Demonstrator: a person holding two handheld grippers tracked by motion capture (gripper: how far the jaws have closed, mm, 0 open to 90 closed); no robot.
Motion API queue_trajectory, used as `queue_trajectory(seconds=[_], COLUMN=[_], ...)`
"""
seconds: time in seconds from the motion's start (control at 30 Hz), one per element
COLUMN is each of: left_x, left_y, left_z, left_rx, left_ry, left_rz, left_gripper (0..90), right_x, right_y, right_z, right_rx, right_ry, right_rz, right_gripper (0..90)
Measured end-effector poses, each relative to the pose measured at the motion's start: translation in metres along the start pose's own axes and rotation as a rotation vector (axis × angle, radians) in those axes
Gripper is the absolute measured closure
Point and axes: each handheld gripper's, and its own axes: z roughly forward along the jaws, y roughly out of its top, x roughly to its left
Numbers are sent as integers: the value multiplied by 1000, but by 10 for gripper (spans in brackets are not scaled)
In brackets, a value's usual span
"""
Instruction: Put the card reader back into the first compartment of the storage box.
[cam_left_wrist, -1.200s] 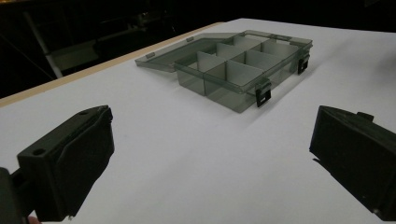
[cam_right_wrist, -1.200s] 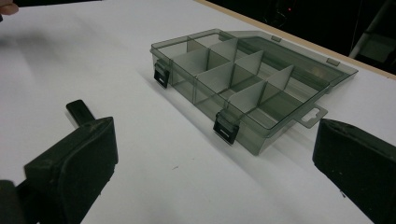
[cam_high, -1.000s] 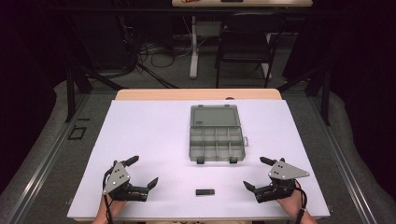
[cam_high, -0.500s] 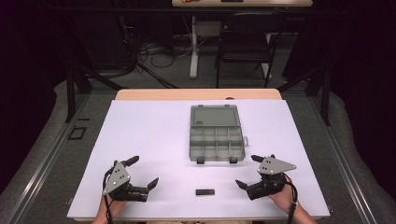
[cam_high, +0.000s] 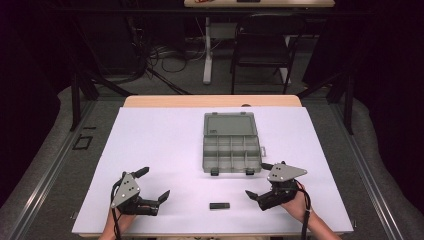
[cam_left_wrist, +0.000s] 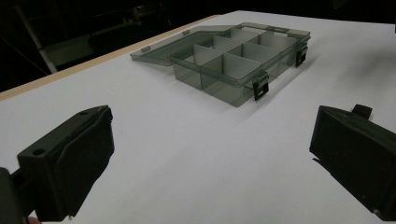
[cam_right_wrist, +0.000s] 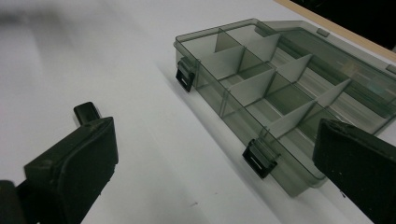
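Black piece (cam_high: 219, 205) untouched, both tongs wide, empty

Left gripper (cam_high: 153, 185) low, jaws spread, right gripper (cam_high: 260, 180) low, jaws spread

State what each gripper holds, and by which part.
Nothing: the left gripper and right gripper are open and empty; the small black piece lies untouched.

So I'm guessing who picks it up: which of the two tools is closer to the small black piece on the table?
The right tool: its lower tip sits just right of the small black piece, while the left tool is farther off.
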Motion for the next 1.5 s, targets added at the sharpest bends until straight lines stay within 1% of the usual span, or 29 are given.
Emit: queue_trajectory(seconds=[0.2,0.27,0.4,0.5,0.6,0.77,0.8,1.0,1.07,1.5], left_x=[1,1,0,0,1,0,0,0,0,0], left_y=[0,0,0,0,0,0,0,0,0,0], left_z=[-1,-1,-1,-1,-1,-2,-2,-2,-2,-2], left_rx=[2,4,3,3,3,-3,-1,0,0,2], left_ry=[4,1,-1,-1,-2,6,6,4,4,3], left_rz=[-2,-5,0,-2,-1,-5,-7,-6,-7,-7], left_gripper=[0,0,0,0,0,0,0,0,0,0], right_x=[3,4,7,8,10,13,14,18,20,26], right_y=[7,8,11,11,13,15,16,19,20,24], right_z=[11,12,18,20,22,26,28,33,36,45], right_rx=[9,13,24,29,36,47,54,70,83,120], right_ry=[36,41,67,78,92,122,135,157,174,225], right_rz=[-18,-22,-34,-40,-56,-70,-75,-94,-106,-132], right_gripper=[0,0,0,0,0,0,0,3,3,0])
